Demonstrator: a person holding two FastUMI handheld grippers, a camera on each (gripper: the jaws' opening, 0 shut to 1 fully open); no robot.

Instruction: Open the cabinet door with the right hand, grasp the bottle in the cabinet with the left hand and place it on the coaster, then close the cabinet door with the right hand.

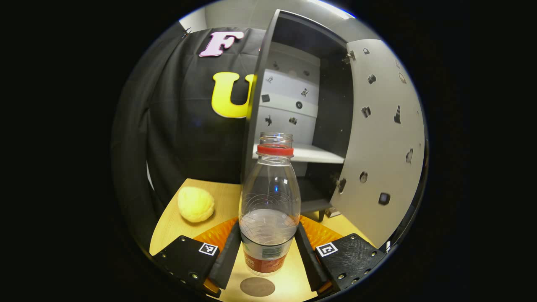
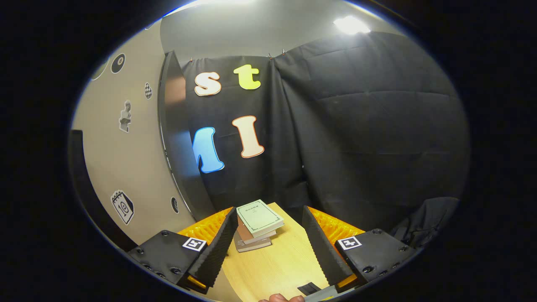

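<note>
In the left gripper view, the bottle is being held upright between the fingers of the left gripper, both pressing on its lower body, out of the cabinet and just above the tabletop. The round coaster is lying directly beneath and slightly nearer, so the placing appears close but not yet done. The cabinet door is standing open at the right; a yellow ball-like object is resting at the left, well apart.

In the right gripper view, the right gripper is being held with fingers spread and empty, the door at its left. A stack of books is lying ahead. Closing the door is still left.
</note>
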